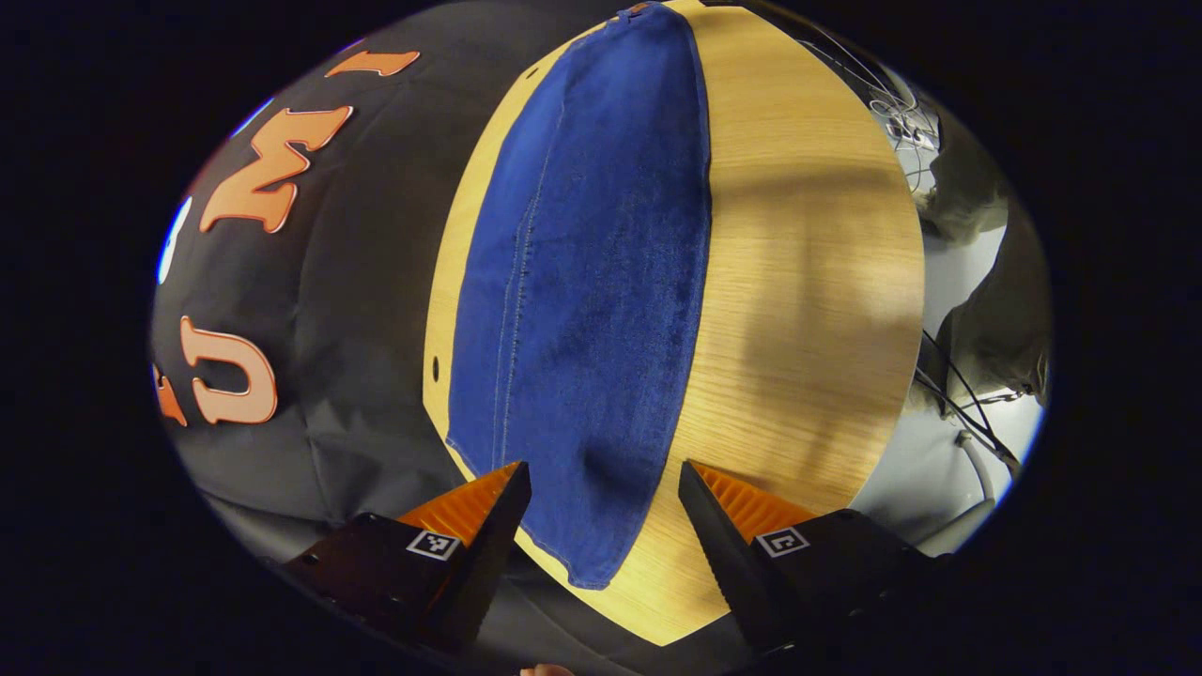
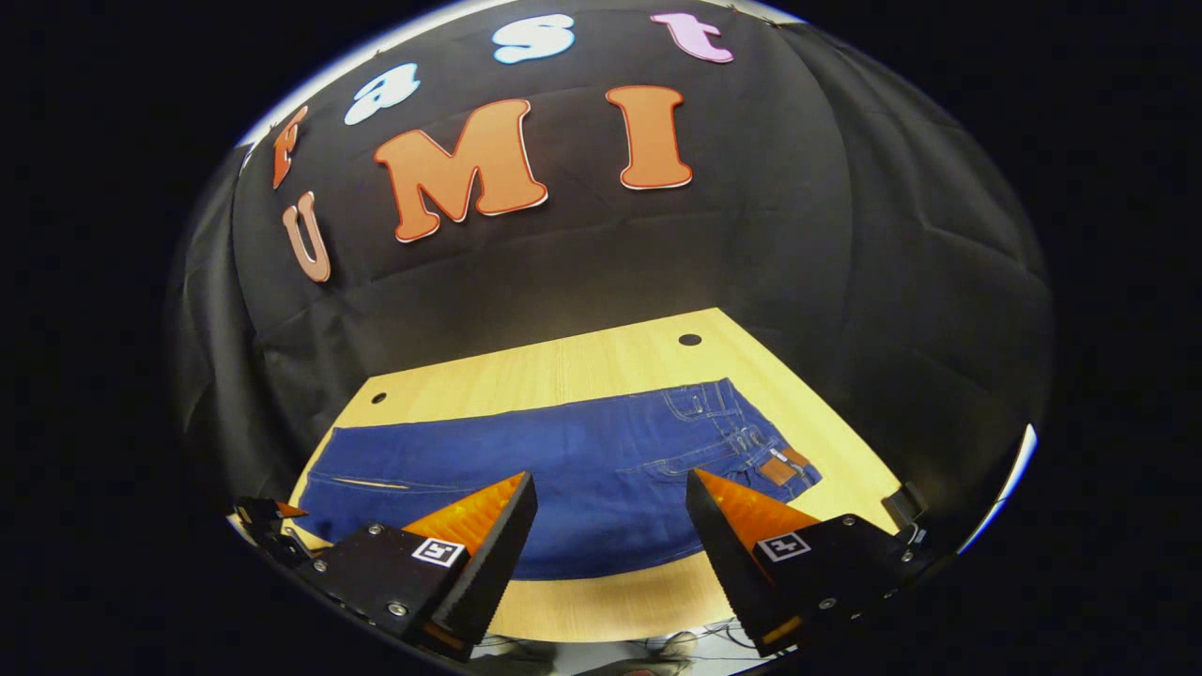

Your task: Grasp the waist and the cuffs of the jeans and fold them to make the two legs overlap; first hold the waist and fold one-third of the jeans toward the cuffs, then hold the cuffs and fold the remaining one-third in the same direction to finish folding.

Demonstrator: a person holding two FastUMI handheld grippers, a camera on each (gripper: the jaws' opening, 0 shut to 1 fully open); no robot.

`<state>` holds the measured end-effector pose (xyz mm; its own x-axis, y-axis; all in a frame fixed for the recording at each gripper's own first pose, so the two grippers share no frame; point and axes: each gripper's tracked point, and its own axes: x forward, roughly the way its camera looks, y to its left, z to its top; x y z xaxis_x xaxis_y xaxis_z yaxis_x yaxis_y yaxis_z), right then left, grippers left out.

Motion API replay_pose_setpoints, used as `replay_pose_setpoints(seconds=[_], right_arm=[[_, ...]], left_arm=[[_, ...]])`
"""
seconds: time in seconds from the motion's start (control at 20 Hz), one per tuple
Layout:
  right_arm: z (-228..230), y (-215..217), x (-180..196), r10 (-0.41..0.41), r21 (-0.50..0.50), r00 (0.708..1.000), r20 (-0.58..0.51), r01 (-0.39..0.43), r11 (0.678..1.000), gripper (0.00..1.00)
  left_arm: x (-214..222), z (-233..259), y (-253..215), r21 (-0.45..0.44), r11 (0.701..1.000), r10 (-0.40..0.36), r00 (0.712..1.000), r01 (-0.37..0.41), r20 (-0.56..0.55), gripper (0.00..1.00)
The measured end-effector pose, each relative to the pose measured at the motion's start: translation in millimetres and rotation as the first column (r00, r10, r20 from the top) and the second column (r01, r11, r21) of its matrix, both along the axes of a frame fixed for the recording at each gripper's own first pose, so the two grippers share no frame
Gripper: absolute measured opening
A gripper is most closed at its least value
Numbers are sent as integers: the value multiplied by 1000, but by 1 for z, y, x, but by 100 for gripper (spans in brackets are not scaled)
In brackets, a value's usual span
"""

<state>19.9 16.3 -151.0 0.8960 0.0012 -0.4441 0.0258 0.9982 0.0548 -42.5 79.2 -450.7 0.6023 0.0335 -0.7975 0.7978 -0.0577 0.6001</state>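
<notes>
Jeans flat on the table, in the right gripper view: waist right, legs left; wall cloth behind the table.

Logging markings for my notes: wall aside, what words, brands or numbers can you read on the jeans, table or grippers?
Jeans, waist patch: too small to read.
Left gripper: square black-and-white marker, a pattern, no words.
Right gripper: same kind of marker, no words.
Table: none.
</notes>
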Motion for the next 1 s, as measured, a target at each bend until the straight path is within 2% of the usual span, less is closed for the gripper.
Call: replay_pose_setpoints(seconds=[0.2,0.45,0.55,0.75,0.85,0.95,1.0], right_arm=[[-4,-2,2,-12,12,1000,-15,13,1000,97],[-10,-4,8,-25,-11,999,-29,24,1000,98],[-11,-4,13,-22,-29,999,-27,21,999,98],[-13,-2,23,-15,-46,999,-38,14,999,98],[-13,-2,29,-11,-65,999,-30,9,998,98],[-12,-6,35,-3,-115,1000,-12,2,993,98],[-11,-8,36,-2,-148,1000,-6,1,989,98]], left_arm=[[9,-3,-5,-9,1000,14,1000,-14,-17,95],[35,-8,-11,-11,1000,-20,999,20,39,89],[47,-9,-15,-16,1000,-26,997,27,66,89],[74,-12,-25,11,996,-85,990,84,116,89],[84,-20,-28,4,996,-85,989,86,120,87],[96,-32,-26,-4,997,-72,991,73,110,73],[98,-34,-28,3,997,-77,989,77,123,58]])
